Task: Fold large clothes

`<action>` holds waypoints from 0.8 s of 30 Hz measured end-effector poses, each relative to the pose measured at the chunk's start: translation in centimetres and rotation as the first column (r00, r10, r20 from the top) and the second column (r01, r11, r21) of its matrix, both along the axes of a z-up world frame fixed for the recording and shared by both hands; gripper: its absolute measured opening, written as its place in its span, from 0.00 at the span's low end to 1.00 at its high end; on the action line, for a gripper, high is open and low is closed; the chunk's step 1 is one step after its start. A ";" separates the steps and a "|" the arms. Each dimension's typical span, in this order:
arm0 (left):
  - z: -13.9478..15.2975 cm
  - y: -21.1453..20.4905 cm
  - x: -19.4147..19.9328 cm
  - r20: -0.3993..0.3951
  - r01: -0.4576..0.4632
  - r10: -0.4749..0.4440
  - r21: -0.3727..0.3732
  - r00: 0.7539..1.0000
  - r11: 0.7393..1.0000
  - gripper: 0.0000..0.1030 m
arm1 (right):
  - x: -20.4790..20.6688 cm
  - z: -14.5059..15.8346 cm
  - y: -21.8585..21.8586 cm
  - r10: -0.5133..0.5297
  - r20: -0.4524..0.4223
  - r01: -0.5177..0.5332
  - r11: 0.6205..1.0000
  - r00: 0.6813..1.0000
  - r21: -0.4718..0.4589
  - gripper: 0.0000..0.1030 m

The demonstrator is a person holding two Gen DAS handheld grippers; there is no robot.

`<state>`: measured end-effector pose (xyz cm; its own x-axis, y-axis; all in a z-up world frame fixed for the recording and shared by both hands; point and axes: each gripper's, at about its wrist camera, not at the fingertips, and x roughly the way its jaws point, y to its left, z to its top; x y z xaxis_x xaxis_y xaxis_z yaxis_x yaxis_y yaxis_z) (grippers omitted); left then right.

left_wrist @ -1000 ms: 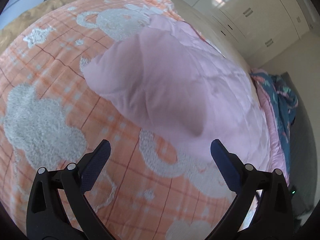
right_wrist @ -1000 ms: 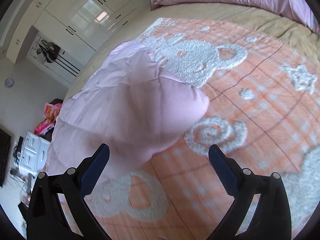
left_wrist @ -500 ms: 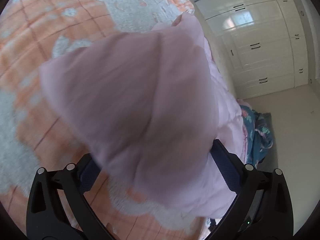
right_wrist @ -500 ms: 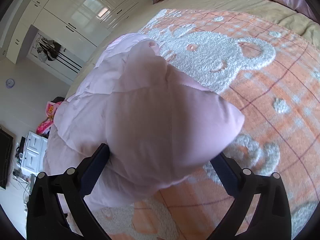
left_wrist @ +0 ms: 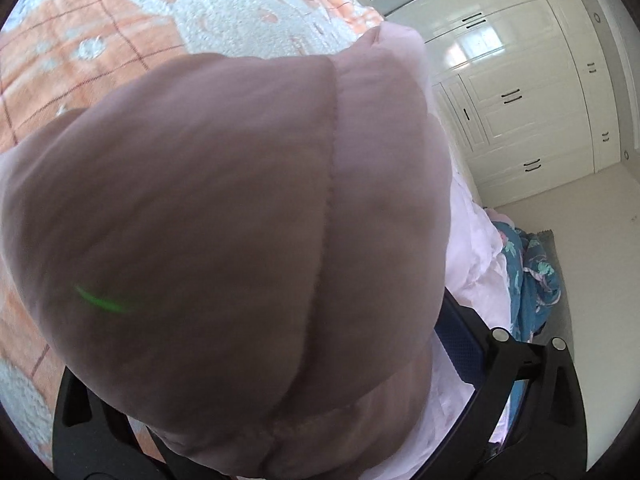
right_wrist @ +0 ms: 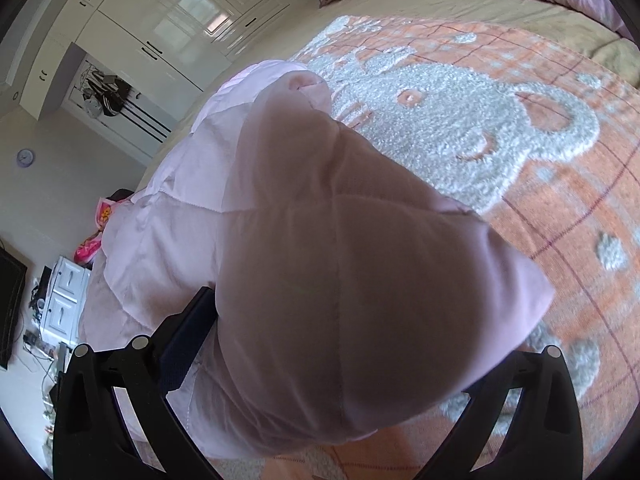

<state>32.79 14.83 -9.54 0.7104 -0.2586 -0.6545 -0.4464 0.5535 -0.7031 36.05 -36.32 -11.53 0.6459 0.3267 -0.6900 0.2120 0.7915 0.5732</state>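
An orange checked blanket (right_wrist: 560, 208) with fluffy white bear shapes covers the bed. On it lies the padded pink jacket (right_wrist: 328, 272), one puffy end bulging up between both grippers. The left gripper (left_wrist: 256, 364) and right gripper (right_wrist: 340, 344) each have fingers spread wide around the fabric, not pinching it.

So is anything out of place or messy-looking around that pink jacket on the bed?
Nothing looks damaged or spilled. The pink jacket lies bunched, not flat, on the orange bear blanket, one puffy part pushed between the fingers of each gripper. A teal bedding heap slumps off the bed's side.
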 end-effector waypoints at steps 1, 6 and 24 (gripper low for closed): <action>0.1 0.0 0.1 0.001 0.004 -0.004 0.007 1.000 1.000 0.92 | 0.1 -0.1 0.1 0.001 0.003 -0.001 1.000 1.000 -0.002 0.96; 0.7 -0.3 0.8 0.010 0.036 -0.037 0.059 0.999 0.998 0.85 | 0.7 0.0 0.5 0.045 0.025 -0.044 0.999 0.999 -0.006 0.82; 4.8 -2.5 2.2 0.040 0.126 -0.146 0.309 0.988 0.943 0.36 | 0.5 4.5 4.2 0.217 0.115 -0.181 0.947 0.969 -0.264 0.32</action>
<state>35.02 12.30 -4.79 0.7239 -0.1506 -0.6732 -0.3128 0.7981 -0.5149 36.60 -32.13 -7.06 0.6817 0.2874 -0.6728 -0.0331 0.9308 0.3640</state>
